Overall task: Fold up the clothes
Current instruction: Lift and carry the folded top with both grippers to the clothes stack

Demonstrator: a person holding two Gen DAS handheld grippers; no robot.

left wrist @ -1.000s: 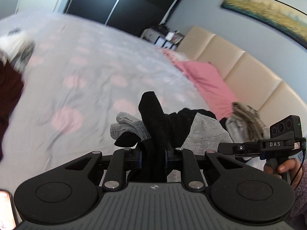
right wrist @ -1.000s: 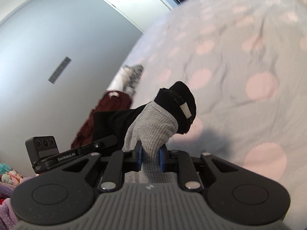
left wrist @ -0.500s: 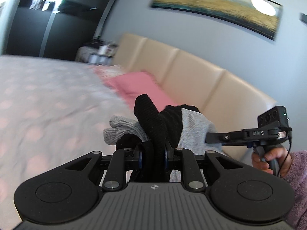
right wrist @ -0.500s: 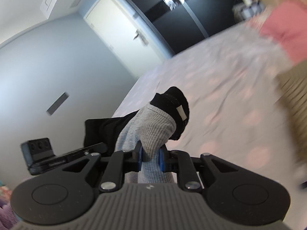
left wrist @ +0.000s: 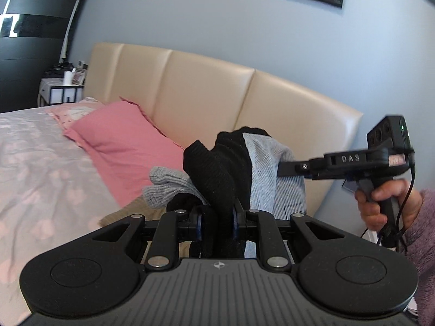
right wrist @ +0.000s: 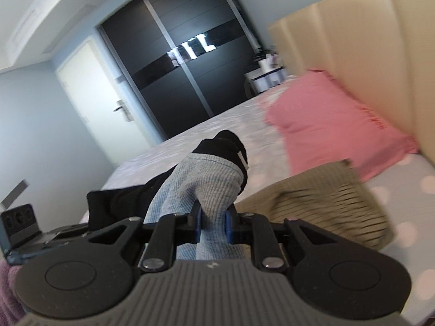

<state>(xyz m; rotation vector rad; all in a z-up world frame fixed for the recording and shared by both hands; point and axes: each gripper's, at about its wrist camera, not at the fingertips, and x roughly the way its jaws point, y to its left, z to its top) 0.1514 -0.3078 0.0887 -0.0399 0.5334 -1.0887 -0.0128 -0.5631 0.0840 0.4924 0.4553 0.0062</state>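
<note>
A folded grey and black knit garment (left wrist: 244, 168) hangs in the air between both grippers, above the bed. My left gripper (left wrist: 217, 220) is shut on its black part. In the right wrist view my right gripper (right wrist: 213, 221) is shut on the grey ribbed part (right wrist: 206, 179), whose black collar with a white label sticks up beyond the fingers. The right gripper's body (left wrist: 353, 160) shows in the left wrist view, held by a hand (left wrist: 380, 198) in a purple fuzzy sleeve. The left gripper's body (right wrist: 27, 228) shows at the lower left of the right wrist view.
The bed (left wrist: 32, 163) has a grey cover with pink dots. A pink pillow (right wrist: 334, 125) lies against the beige padded headboard (left wrist: 217, 95). A folded beige striped garment (right wrist: 326, 198) lies below the grippers. A nightstand (left wrist: 59, 92) and a dark wardrobe (right wrist: 176, 54) stand behind.
Both grippers have swung with the garment from over the middle of the bed toward the headboard and pillow. Their hold on it is unchanged.
</note>
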